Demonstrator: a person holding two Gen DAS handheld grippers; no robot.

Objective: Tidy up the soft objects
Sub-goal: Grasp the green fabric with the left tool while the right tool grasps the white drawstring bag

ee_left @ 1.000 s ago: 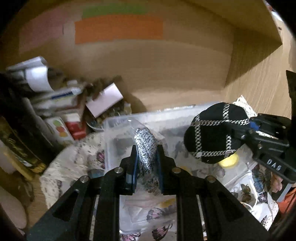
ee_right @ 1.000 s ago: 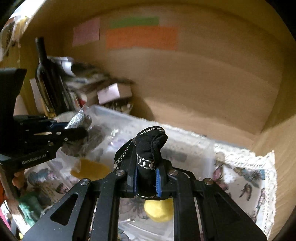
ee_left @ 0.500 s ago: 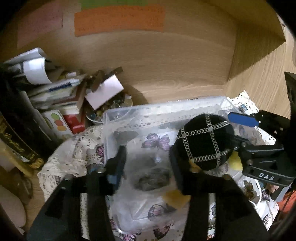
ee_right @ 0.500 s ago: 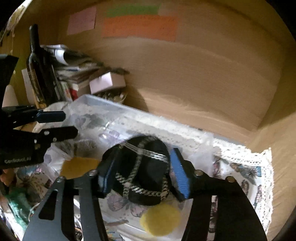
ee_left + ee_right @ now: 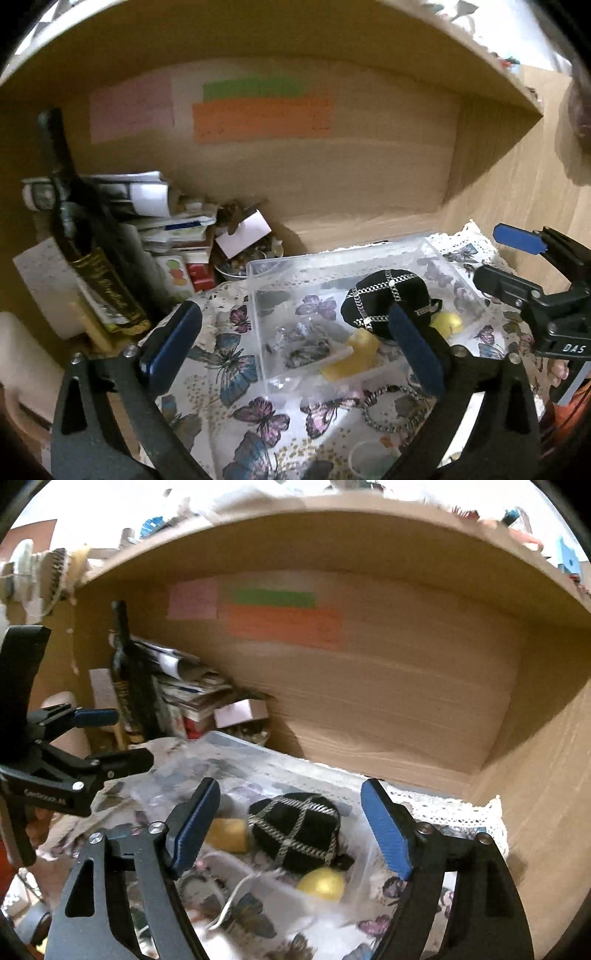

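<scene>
A wooden shelf niche (image 5: 369, 177) was seen, its floor covered by a butterfly-print cloth (image 5: 229, 369). On the cloth a clear plastic bin (image 5: 258, 295) was placed. Inside it, toward 3 o'clock, a black chain-trimmed pouch (image 5: 384, 299) was found lying, with a yellow sponge (image 5: 360, 350) at 6 o'clock of it, a yellow ball (image 5: 321, 884) just beside, and a bagged grey item (image 5: 303, 345) at 9 o'clock. The left tool (image 5: 291, 343) and right tool (image 5: 291, 834) were both seen spread wide, holding nothing. The pouch was judged light and squashy; its fabric body, not the slippery chain, was judged best pinched.
</scene>
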